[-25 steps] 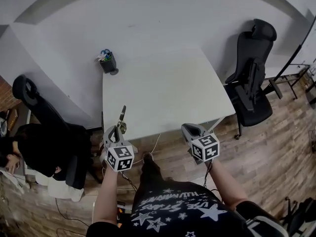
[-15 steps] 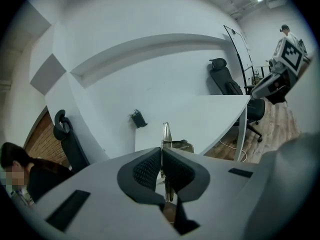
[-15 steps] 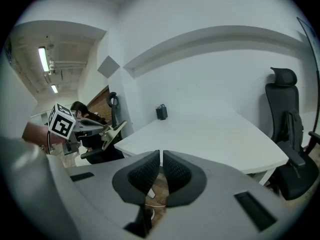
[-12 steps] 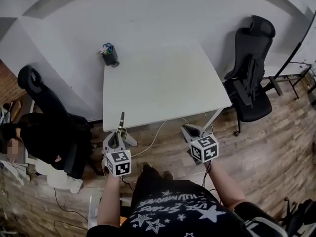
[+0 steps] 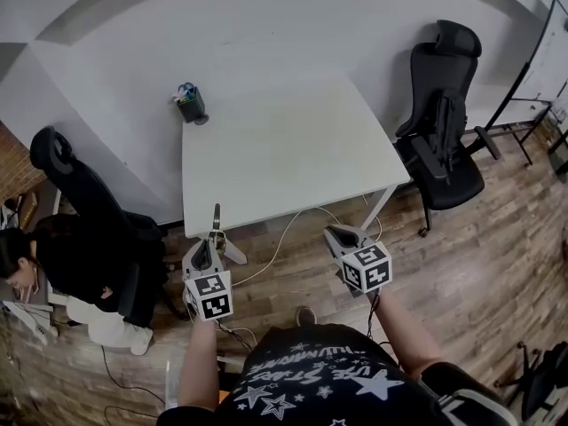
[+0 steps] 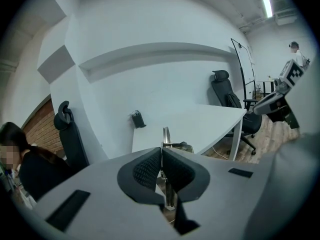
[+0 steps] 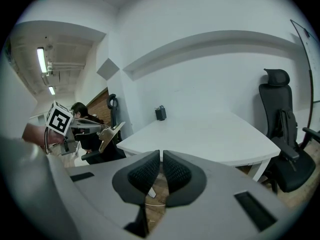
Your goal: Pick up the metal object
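Observation:
My left gripper is shut on the metal object, a thin flat metal piece. It sticks up and forward out of the jaws, in front of the white table's near left corner. In the left gripper view the metal object rises between the pressed pads of the left gripper. My right gripper hangs over the wooden floor before the table's near right side. In its own view the right gripper has its pads together with nothing between them.
A black pen holder stands on the table's far left corner. There is a black office chair right of the table and another to the left. A seated person is at the far left. Cables lie on the floor under the table.
Both grippers and the view have drawn back from the table's front edge. The left gripper keeps hold of the metal object, now over the floor.

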